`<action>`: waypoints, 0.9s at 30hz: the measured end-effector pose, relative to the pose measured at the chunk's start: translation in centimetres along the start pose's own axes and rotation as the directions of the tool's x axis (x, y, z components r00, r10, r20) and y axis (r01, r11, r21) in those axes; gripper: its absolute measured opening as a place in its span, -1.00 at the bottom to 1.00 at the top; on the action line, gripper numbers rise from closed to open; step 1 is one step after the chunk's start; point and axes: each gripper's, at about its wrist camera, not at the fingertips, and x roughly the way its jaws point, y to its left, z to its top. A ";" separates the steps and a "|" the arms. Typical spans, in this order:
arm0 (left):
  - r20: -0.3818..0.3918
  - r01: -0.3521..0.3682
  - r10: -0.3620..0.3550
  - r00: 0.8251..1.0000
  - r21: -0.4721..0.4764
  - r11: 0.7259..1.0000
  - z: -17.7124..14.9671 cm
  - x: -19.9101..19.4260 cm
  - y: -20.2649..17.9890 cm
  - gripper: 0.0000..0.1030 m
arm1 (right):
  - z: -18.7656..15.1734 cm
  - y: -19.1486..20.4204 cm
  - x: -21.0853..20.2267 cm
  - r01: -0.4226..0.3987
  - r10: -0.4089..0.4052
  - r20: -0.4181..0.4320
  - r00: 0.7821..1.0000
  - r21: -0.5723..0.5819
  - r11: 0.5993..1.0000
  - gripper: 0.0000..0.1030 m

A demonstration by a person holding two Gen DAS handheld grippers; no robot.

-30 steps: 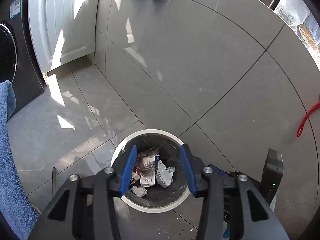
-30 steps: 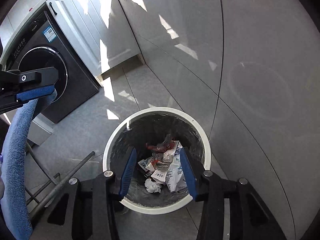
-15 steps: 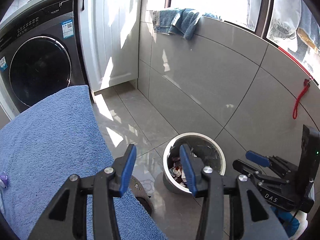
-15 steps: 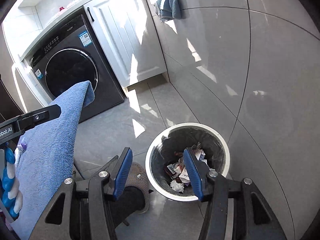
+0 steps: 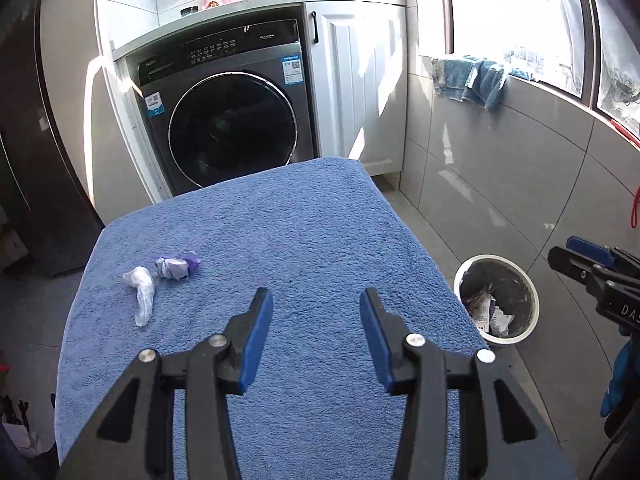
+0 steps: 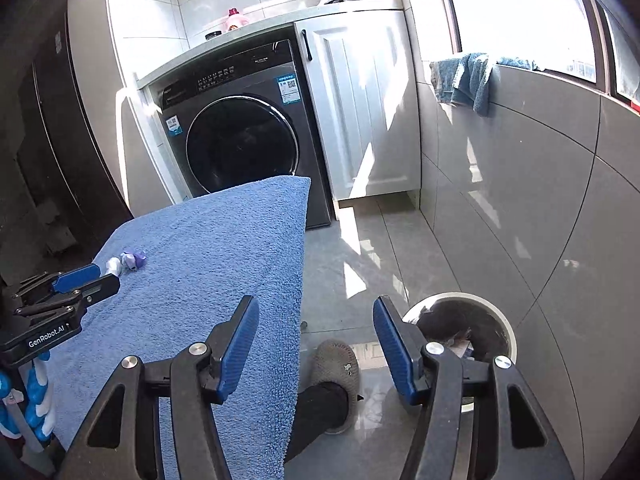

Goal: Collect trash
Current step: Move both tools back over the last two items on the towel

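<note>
A crumpled purple wrapper [image 5: 177,267] and a clear plastic scrap [image 5: 142,289] lie on the blue towel-covered table [image 5: 320,240], to the left. They also show small in the right wrist view [image 6: 133,259]. My left gripper [image 5: 316,336] is open and empty above the table's near middle, right of the scraps. My right gripper [image 6: 316,350] is open and empty, off the table's right edge above the floor. The white trash bin [image 5: 497,296] with paper waste stands on the floor to the right; it also shows in the right wrist view [image 6: 464,326].
A dark washing machine [image 5: 230,120] and white cabinet [image 5: 360,88] stand behind the table. A grey tiled wall with blue cloths [image 5: 472,80] runs along the right. A slippered foot [image 6: 336,368] is on the floor beside the table's edge.
Both grippers have lifted away from the bin and swung left and up toward the table. The towel top and the two scraps have come into view. Both stay open.
</note>
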 end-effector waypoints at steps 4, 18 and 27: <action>0.026 -0.075 0.076 0.997 -0.057 0.996 -1.2 -2.4 3.4 -0.15 | 0.4 3.4 -0.2 -0.043 0.044 0.006 0.999 -0.045 0.998 0.11; 0.042 -0.161 0.176 0.984 -0.239 0.958 -3.8 -4.8 13.0 -0.15 | 1.0 10.5 -0.2 -0.093 0.092 -0.014 0.996 -0.147 0.985 0.15; -0.035 -0.165 0.162 0.986 -0.299 0.940 -5.4 -2.0 16.7 -0.15 | 1.3 13.0 2.2 -0.118 0.108 -0.071 0.992 -0.162 0.980 0.20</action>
